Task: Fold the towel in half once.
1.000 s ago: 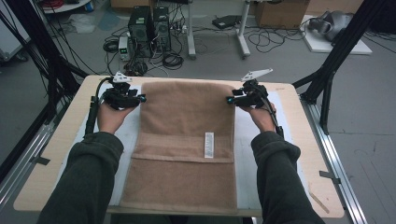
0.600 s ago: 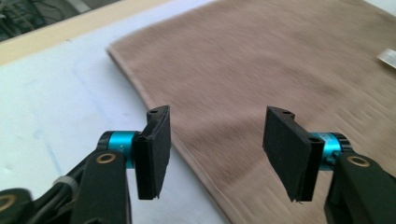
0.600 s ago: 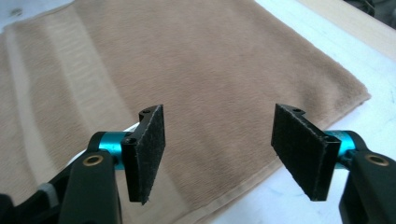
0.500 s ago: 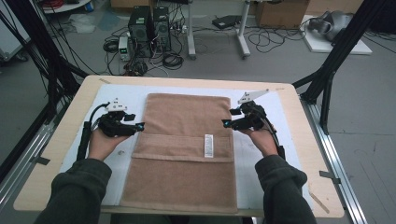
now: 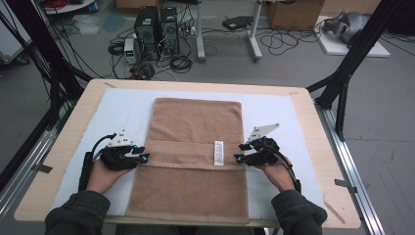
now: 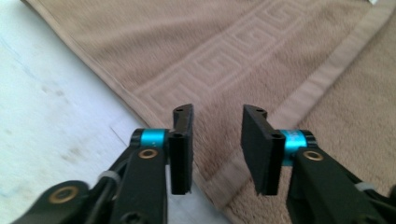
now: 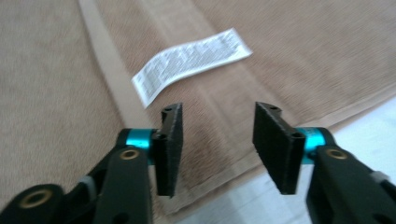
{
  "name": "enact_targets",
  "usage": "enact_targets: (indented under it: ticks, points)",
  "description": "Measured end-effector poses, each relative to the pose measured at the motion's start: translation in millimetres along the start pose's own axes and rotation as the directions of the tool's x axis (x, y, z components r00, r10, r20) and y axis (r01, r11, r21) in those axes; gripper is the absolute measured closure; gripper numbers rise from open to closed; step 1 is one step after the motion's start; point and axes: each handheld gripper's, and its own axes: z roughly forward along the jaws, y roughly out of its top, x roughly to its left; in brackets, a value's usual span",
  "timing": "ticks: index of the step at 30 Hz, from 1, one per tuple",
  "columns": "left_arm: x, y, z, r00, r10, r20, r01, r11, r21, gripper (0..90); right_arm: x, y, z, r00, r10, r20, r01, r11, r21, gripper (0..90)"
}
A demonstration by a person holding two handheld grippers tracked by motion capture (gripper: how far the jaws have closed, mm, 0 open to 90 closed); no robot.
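A brown towel (image 5: pixel 195 122) lies flat on the white mat (image 5: pixel 122 107), its near part folded over with a hem band (image 6: pixel 322 70) across the middle and a white label (image 5: pixel 219 152) near the right side. My left gripper (image 5: pixel 144 157) sits at the towel's left edge by that hem. In the left gripper view my left gripper (image 6: pixel 217 112) has been closing; its jaws stand apart over the towel's border, with nothing pinched. My right gripper (image 5: pixel 238 152) sits at the right edge. It (image 7: pixel 219 109) has been closing too, jaws apart above the border just short of the label (image 7: pixel 191 58).
The wooden table (image 5: pixel 306 127) ends just behind the mat. Black frame posts (image 5: pixel 352 63) stand at the back corners, with computers and cables (image 5: pixel 156 29) on the floor beyond. White mat (image 6: pixel 56 93) lies bare on either side of the towel.
Both hands have drawn back from the towel's far corners toward the person and dropped to the folded hem. The towel's far end now lies flat.
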Motion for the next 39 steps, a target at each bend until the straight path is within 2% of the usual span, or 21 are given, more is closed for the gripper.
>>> enact_targets:
  ticks: [2,4,6,8,10,12,14,17,22,29,33,36,37,39]
  points:
    - [-1.2,-4.7,4.3,1.0,0.0,0.009,0.0,0.9998,0.019,67.6,2.1,-5.0,4.8,0.9997,-0.001,-0.023,0.002,1.0,0.01,56.6]
    - [-3.6,-6.3,11.0,0.9994,0.025,0.023,-0.026,0.9971,0.071,72.1,3.9,-7.7,11.5,0.9995,-0.005,-0.031,0.007,0.999,0.047,55.2]
    - [-6.0,-4.8,12.6,0.999,0.044,0.009,-0.044,0.9966,0.07,77.3,6.4,-8.3,18.3,0.9994,-0.021,-0.027,0.023,0.996,0.083,56.8]
    - [-7.2,-4.1,13.5,0.9984,0.057,0.002,-0.057,0.9962,0.066,81.9,8.1,-7.3,19.0,0.9984,-0.049,-0.027,0.051,0.995,0.082,69.2]
    - [-7.2,-3.9,13.2,0.9983,0.058,-0.001,-0.058,0.9963,0.064,84.7,9.3,-6.0,19.7,0.9974,-0.062,-0.035,0.065,0.994,0.086,77.3]
    - [-6.2,-3.7,11.5,0.9989,0.047,0.0,-0.047,0.9972,0.058,85.8,8.4,-4.6,19.3,0.9966,-0.069,-0.045,0.073,0.994,0.079,83.8]
    - [-5.7,-3.3,8.4,0.999,0.044,0.005,-0.044,0.9979,0.047,86.3,5.8,-3.5,17.3,0.9968,-0.057,-0.056,0.06,0.996,0.064,85.1]
    - [-3.3,-2.0,2.5,0.9996,0.019,0.019,-0.019,0.9996,0.021,86.7,4.2,-3.4,11.3,0.9969,-0.05,-0.061,0.052,0.998,0.031,85.3]
    - [-6.5,7.4,-11.8,0.9994,0.028,0.021,-0.027,0.9993,-0.026,86.8,4.3,0.5,-4.7,0.9971,-0.047,-0.059,0.046,0.999,-0.025,85.3]
    - [-21.3,13.1,-40.6,0.9976,0.055,0.041,-0.052,0.9967,-0.063,86.8,17.2,14.1,-36.8,0.9913,-0.106,-0.078,0.101,0.993,-0.068,85.0]
    - [-39.6,4.1,-60.6,0.9968,0.069,0.042,-0.066,0.9949,-0.076,86.9,34.6,16.1,-53.6,0.9829,-0.153,-0.102,0.144,0.985,-0.093,85.0]
    - [-58.1,-12.9,-78.0,0.9967,0.056,0.06,-0.051,0.9952,-0.084,87.1,56.7,9.4,-61.9,0.9715,-0.184,-0.15,0.171,0.981,-0.092,85.5]
    - [-65.8,-20.0,-83.3,0.996,0.054,0.071,-0.048,0.9954,-0.083,87.1,64.4,5.8,-64.5,0.9661,-0.191,-0.173,0.177,0.98,-0.093,85.7]
    - [-80.7,-35.3,-88.2,0.9921,0.067,0.106,-0.061,0.9964,-0.059,86.6,82.0,-4.0,-69.5,0.9499,-0.212,-0.23,0.195,0.976,-0.095,83.8]
